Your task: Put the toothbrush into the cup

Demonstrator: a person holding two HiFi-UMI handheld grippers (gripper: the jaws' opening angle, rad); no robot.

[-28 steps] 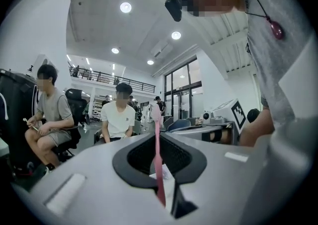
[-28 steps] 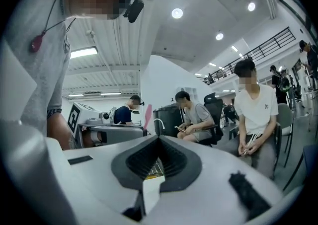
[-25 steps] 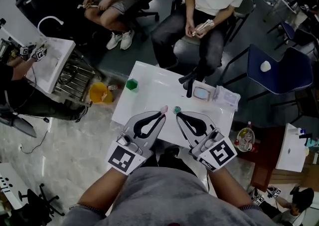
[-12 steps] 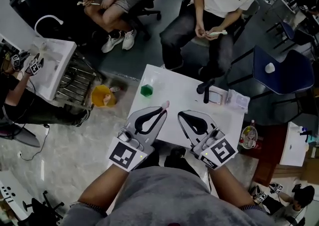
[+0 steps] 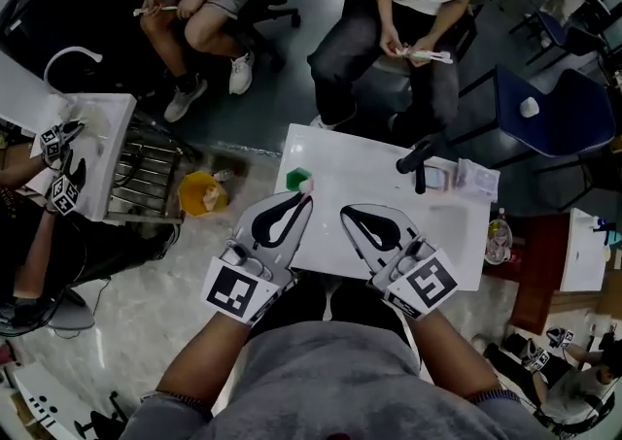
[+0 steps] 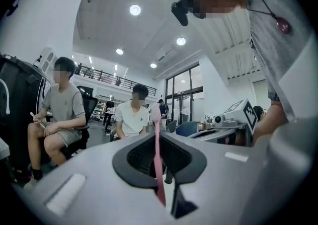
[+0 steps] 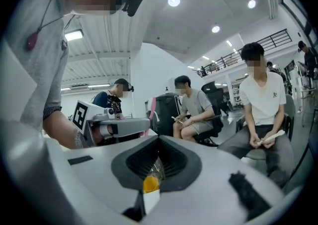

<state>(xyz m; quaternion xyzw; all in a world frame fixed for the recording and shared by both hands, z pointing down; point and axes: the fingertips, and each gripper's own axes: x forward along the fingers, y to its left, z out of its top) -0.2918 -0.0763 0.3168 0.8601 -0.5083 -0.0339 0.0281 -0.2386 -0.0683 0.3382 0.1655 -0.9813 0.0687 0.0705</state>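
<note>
My left gripper (image 5: pixel 306 198) (image 6: pixel 163 195) is shut on a pink toothbrush (image 6: pixel 157 152), which sticks out ahead of the jaws; its head (image 5: pixel 310 191) shows past the tips in the head view. A small green cup (image 5: pixel 298 179) stands at the left end of the white table (image 5: pixel 389 190), just beyond and left of that head. My right gripper (image 5: pixel 343 209) (image 7: pixel 149 189) hovers beside the left one over the table's near edge. Its jaws stand together on a small orange and clear thing (image 7: pixel 150 183).
A black object (image 5: pixel 418 158) and pale packets (image 5: pixel 476 179) lie at the table's far right. Two seated people face the table from beyond. A yellow bucket (image 5: pixel 199 193) and a wire rack (image 5: pixel 146 171) are on the left, and a blue chair (image 5: pixel 544 122) is on the right.
Both grippers have moved forward to the table. The left one with the toothbrush has closed in on the green cup. Both pairs of jaws look the same as before.
</note>
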